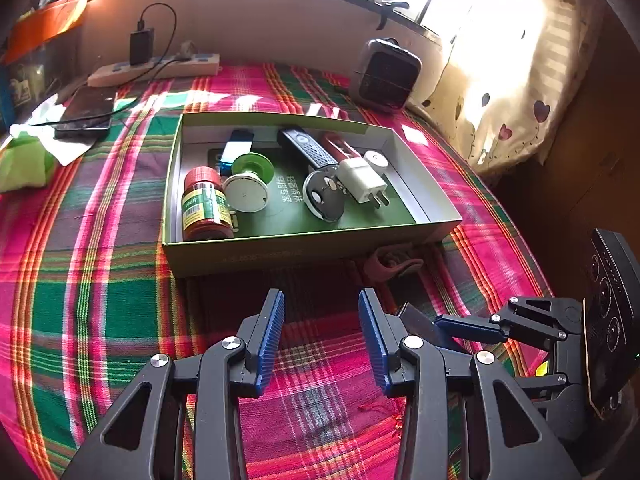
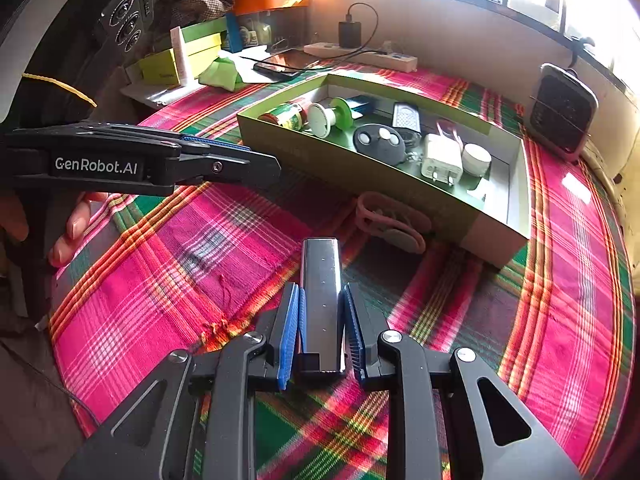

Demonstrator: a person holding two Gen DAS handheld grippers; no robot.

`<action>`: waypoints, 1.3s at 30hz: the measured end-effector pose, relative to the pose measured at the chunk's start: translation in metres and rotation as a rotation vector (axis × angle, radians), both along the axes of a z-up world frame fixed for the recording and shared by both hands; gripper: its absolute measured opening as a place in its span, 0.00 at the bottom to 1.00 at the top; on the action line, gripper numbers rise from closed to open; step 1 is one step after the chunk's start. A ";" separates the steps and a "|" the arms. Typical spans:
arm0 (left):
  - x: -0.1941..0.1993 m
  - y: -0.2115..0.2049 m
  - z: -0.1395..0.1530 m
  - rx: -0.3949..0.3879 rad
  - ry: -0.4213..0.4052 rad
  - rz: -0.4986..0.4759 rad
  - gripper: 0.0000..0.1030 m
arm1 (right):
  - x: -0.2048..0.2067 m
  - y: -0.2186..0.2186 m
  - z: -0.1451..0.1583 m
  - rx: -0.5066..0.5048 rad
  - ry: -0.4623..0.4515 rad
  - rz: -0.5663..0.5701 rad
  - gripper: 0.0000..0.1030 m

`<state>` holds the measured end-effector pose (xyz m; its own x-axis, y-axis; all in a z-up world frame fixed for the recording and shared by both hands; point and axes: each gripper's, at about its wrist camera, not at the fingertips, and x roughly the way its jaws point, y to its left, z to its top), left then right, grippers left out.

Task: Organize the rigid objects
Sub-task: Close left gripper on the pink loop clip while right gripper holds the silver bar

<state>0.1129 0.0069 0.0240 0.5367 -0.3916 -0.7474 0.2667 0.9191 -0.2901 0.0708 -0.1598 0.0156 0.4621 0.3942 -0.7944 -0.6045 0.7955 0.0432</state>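
Observation:
My right gripper [image 2: 321, 292] is shut on a dark glossy rectangular bar [image 2: 322, 300], with both blue pads pressed on its long sides just over the plaid cloth. From the left wrist view this bar [image 1: 420, 322] and the right gripper [image 1: 472, 326] sit at the lower right. My left gripper [image 1: 321, 300] is open over the cloth with nothing between its fingers. Ahead lies a shallow green box [image 1: 304, 248] holding several items, among them a red bottle [image 1: 204, 204], a black remote [image 1: 306, 148] and a white charger [image 1: 362, 182]. A pink band [image 2: 390, 220] lies against the box's near wall.
The plaid cloth [image 1: 100, 280] covers the whole surface. A phone [image 1: 86, 114], a power strip [image 1: 156, 68] and a small dark heater [image 1: 386, 72] stand along the far wall. Green cloth and boxes [image 2: 180, 60] crowd the far left. A hand [image 2: 68, 228] holds the left gripper.

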 end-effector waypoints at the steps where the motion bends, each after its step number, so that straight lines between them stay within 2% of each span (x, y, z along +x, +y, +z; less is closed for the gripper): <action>1: 0.001 -0.003 0.000 0.002 0.001 -0.007 0.37 | -0.001 -0.005 0.000 0.002 -0.001 -0.019 0.24; 9: 0.013 -0.032 -0.003 0.034 -0.006 -0.091 0.37 | -0.003 -0.041 0.001 -0.008 -0.010 -0.167 0.24; 17: 0.022 -0.058 -0.007 0.089 -0.013 -0.145 0.38 | -0.002 -0.061 0.000 -0.016 -0.018 -0.248 0.24; 23: 0.025 -0.069 -0.009 0.088 -0.009 -0.166 0.38 | -0.004 -0.073 0.002 -0.003 -0.020 -0.283 0.24; 33: 0.003 -0.087 -0.005 0.066 -0.016 -0.246 0.38 | -0.001 -0.082 0.001 -0.001 -0.012 -0.308 0.24; 39: -0.003 -0.094 -0.003 0.130 -0.058 -0.249 0.38 | -0.001 -0.081 0.001 -0.026 -0.019 -0.317 0.24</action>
<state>0.1101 -0.0873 0.0213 0.4794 -0.4200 -0.7706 0.5021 0.8514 -0.1517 0.0697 -0.2410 0.0164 0.5734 0.2081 -0.7924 -0.3266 0.9451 0.0118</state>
